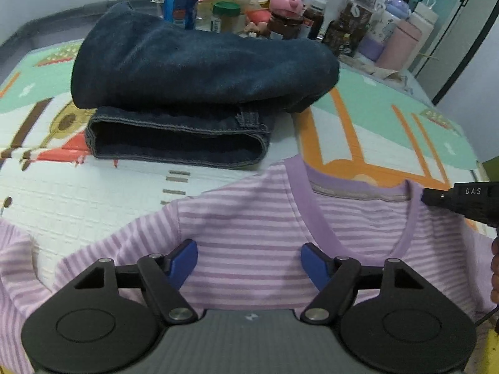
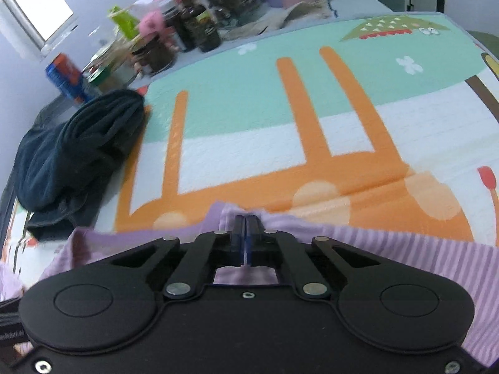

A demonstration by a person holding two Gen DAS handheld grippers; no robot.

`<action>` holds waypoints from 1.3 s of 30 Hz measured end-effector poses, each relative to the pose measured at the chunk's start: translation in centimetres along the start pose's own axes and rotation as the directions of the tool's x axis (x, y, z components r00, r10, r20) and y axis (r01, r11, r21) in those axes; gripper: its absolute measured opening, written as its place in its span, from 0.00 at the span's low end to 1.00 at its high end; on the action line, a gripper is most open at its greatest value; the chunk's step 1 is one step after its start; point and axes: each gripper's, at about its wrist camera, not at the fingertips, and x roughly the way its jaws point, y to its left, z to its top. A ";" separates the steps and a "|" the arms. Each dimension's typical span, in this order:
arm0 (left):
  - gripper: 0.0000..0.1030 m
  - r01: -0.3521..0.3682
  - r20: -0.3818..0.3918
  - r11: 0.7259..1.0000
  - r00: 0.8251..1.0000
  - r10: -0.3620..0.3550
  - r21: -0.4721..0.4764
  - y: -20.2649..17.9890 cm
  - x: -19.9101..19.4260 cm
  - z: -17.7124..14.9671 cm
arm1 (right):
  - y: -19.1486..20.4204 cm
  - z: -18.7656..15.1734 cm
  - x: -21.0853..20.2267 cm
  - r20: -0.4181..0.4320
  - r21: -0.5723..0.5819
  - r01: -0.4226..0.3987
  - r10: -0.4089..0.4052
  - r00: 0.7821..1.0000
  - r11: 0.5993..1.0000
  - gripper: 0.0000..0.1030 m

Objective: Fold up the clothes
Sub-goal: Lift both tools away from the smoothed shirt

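**Right claw pinches striped shirt at the neck, left claw spread over its chest**

Now, left side first: folded dark jeans (image 1: pixel 187 93) sit bunched on the play mat (image 1: pixel 78 205), toward the mat's far left part, hem opening facing the camera. Bare white mat lies between the jeans and the shirt, so there's free room on the near left.

Purple striped shirt (image 1: pixel 249 224) lies front-up on the near part of the mat, collar pointing away toward the clutter, long axis running from near edge to far side. One sleeve trails off to the left.

Left gripper (image 1: pixel 249 261) hovers over the chest, blue fingers (image 1: pixel 184 261) spread apart, nothing clamped; whether the pads touch the cloth I can't tell.

Right gripper (image 2: pixel 246 233) is clenched on the shirt's upper edge, by the collar, fabric bunched up around the closed tips. In the left view it enters from the right edge, at the collar.

Beyond the collar the mat is open: orange and teal print, lots of space right and far.

Far edge: jars, bottles (image 1: pixel 402 37), cans crowded along a pale wall; a bright window (image 2: pixel 34 3) far left.
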 end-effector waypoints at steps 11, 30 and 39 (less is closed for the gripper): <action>0.66 -0.017 0.011 0.991 1.000 0.019 -0.129 3.0 -1.2 1.5 | -2.4 1.7 -2.8 0.110 0.099 -0.069 0.058 0.992 0.993 0.03; 0.69 0.115 -0.044 0.993 0.993 -0.113 0.040 -2.2 -2.2 -4.7 | -10.3 -5.4 -7.6 0.006 0.176 0.036 -0.038 0.999 0.984 0.00; 0.67 0.045 -0.042 0.999 0.998 -0.045 -0.012 -1.0 -2.3 -4.2 | -13.1 -5.2 -8.4 0.038 0.148 0.169 -0.176 0.984 0.975 0.00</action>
